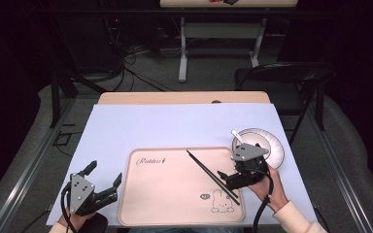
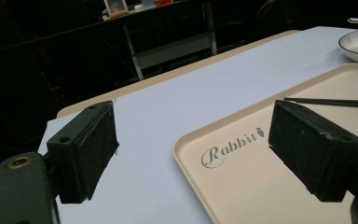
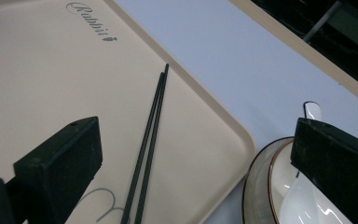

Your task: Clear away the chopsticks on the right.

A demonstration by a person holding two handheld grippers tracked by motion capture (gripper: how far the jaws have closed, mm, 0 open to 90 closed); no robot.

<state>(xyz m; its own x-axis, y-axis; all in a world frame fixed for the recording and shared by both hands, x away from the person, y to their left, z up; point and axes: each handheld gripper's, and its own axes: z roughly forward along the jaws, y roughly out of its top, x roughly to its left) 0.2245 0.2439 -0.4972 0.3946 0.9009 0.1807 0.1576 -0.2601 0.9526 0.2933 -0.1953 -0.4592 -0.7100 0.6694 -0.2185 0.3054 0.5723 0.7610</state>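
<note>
Right tongs (image 1: 233, 178) (agape) over chopsticks (image 1: 211, 172)

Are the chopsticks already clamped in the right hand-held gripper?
No: in the right gripper view the chopsticks lie flat on the tray, between the open jaws of the right hand-held gripper and untouched by them.

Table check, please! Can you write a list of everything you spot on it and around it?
Surface: lilac sheet covers the table.
Job's things: black chopsticks lie on the beige tray; white bowl with spoon on a plate beside the tray.
Clutter: nothing seen.
Grippers: left gripper open, empty; right gripper open over the chopsticks.
Cables: one trails from the right gripper; more on the floor.
Surroundings: dark room, folding chair, another table.
</note>
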